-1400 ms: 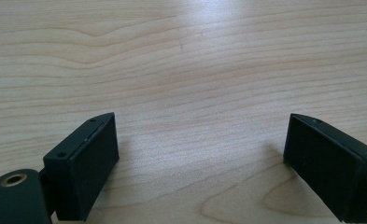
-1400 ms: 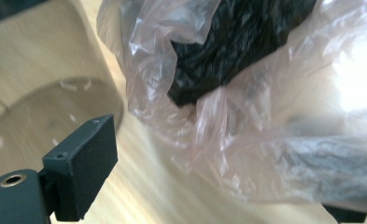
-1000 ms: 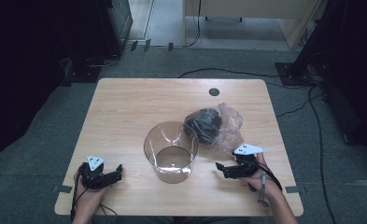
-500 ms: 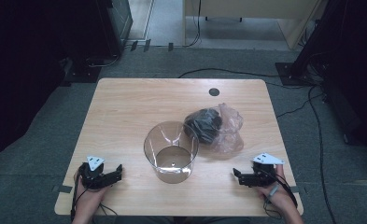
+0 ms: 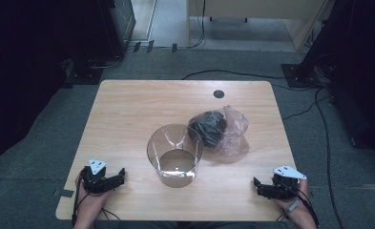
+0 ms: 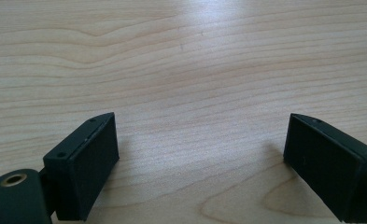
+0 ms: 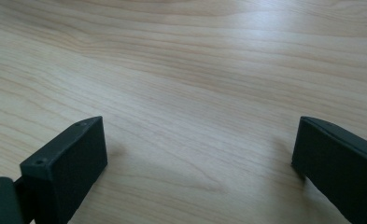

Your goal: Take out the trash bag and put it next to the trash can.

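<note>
High view: left gripper (image 5: 120,174) and right gripper (image 5: 256,185) rest low on table (image 5: 128,114), jaws apart

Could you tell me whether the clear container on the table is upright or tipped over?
Upright: the clear container stands on its base on the table, open mouth upward.

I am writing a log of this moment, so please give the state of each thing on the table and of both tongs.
Clear tub: upright, open on top, nothing inside that I can make out.
Plastic bag: lying beside the tub, holding something dark.
Left tongs: open, holding nothing, low over the table.
Right tongs: open, holding nothing.
</note>
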### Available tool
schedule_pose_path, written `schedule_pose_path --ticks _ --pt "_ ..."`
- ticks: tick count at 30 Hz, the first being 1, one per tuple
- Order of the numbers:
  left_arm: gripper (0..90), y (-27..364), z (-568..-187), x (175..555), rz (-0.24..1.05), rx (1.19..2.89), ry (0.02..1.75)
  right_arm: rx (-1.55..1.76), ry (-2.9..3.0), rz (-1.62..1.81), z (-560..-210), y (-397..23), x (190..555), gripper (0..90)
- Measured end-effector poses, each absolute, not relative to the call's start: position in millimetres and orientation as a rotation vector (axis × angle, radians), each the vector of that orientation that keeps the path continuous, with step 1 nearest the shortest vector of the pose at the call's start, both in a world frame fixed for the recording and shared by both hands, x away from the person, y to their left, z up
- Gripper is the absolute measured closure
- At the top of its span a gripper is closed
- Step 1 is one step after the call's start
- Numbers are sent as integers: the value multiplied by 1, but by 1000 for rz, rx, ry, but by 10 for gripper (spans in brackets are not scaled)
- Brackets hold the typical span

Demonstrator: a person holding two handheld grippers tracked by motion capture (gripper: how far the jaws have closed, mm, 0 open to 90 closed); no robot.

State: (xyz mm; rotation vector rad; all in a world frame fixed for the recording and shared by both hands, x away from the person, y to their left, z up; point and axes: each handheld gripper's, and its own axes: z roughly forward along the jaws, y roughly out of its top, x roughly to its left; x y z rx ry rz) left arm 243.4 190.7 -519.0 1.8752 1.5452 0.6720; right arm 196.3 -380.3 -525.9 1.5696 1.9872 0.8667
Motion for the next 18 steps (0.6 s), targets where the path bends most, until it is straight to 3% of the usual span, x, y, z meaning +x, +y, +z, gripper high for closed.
schedule_pose_path --ticks 18 --pt "98 191 -519 243 669 1884 1534 1738 1804 778 -526 -392 192 0"
